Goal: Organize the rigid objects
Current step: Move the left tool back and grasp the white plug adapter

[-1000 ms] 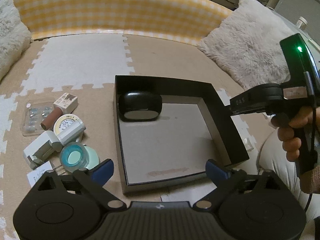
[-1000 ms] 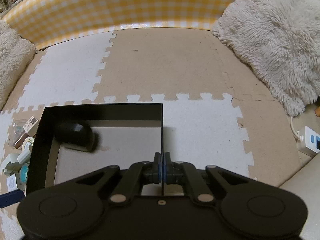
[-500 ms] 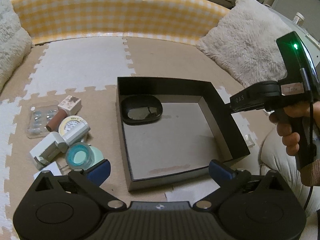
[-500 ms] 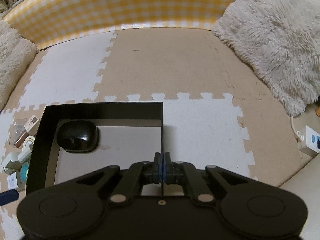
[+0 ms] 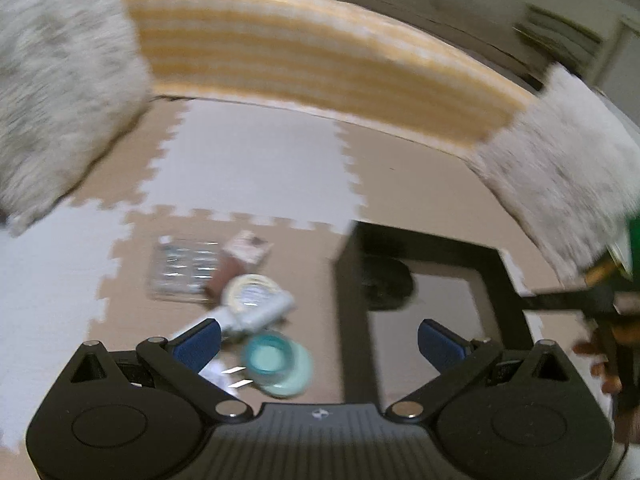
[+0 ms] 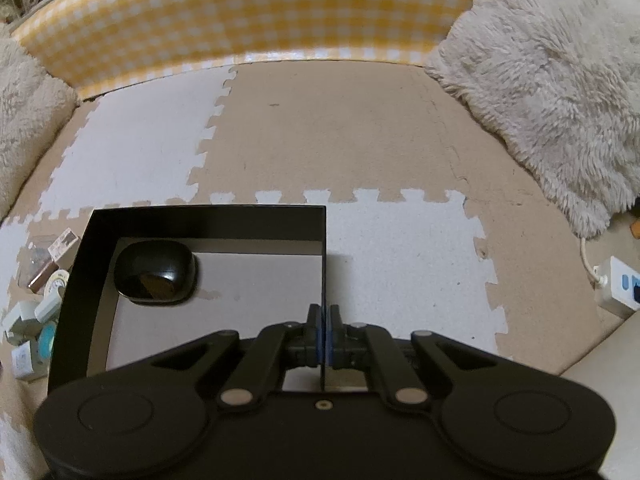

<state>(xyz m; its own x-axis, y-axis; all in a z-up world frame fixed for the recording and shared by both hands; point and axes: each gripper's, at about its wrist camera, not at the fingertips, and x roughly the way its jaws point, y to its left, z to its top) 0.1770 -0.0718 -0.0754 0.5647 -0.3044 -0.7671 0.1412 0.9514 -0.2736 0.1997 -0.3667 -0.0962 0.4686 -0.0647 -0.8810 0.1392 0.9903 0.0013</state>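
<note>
A black open box (image 6: 200,222) sits on the foam mat with a black rounded case (image 6: 155,273) in its far left corner. My right gripper (image 6: 324,334) is shut on the box's right wall. My left gripper (image 5: 316,342) is open and empty, above the pile left of the box (image 5: 352,320): a teal round lid (image 5: 278,360), a white tape dispenser (image 5: 252,300), a clear blister pack (image 5: 182,270), a small printed carton (image 5: 248,246). The left wrist view is blurred.
Fluffy cushions lie at the right (image 6: 552,80) and left (image 5: 52,100). A yellow checked bolster (image 6: 248,20) runs along the back. A white power strip (image 6: 618,286) lies at the far right on the mat.
My left gripper has swung left, from over the box to over the pile of small objects. The black case has settled flat in the box. My right gripper has held still.
</note>
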